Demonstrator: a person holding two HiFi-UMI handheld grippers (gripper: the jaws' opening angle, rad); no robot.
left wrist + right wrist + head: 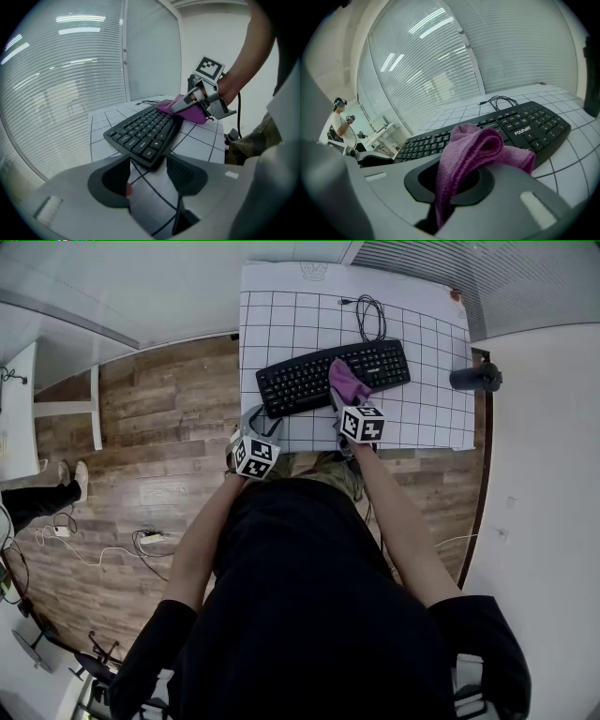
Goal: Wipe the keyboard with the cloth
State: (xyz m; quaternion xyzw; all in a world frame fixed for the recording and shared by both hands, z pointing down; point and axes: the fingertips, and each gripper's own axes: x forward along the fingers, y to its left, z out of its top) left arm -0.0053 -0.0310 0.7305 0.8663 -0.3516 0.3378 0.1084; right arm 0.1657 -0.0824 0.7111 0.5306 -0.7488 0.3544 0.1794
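Mat: a white mat point(431, 423) with a black grid covers the tabletop in front of you.
Keyboard: the black keyboard point(309, 381) lies at a slant on the mat, with its left end nearer you than its right end.
Right gripper: your right gripper point(451, 185) is clenched on the cloth point(471, 147). 1 fold runs down between the closed jaws and the rest bunches up above them.
Cloth: it is purple, and its loose end is draped over the keys and front edge of the keyboard, near the middle of its length.
Left gripper: your left gripper point(148, 174) is released. Its 2 jaws stand apart with only the mat showing between them, so it grasps nothing.
Left gripper position: it sits at the front edge of the mat, just beside the keyboard's near left corner. You cannot tell from these views whether it touches the keyboard.
Cable: a black cable point(371, 315) lies in a loose coil on the mat behind the keyboard.
Right edge: a dark cylindrical object point(475, 378) sits at the mat's right edge.
Background: a person point(341, 123) stands far off at the left of the right gripper view.
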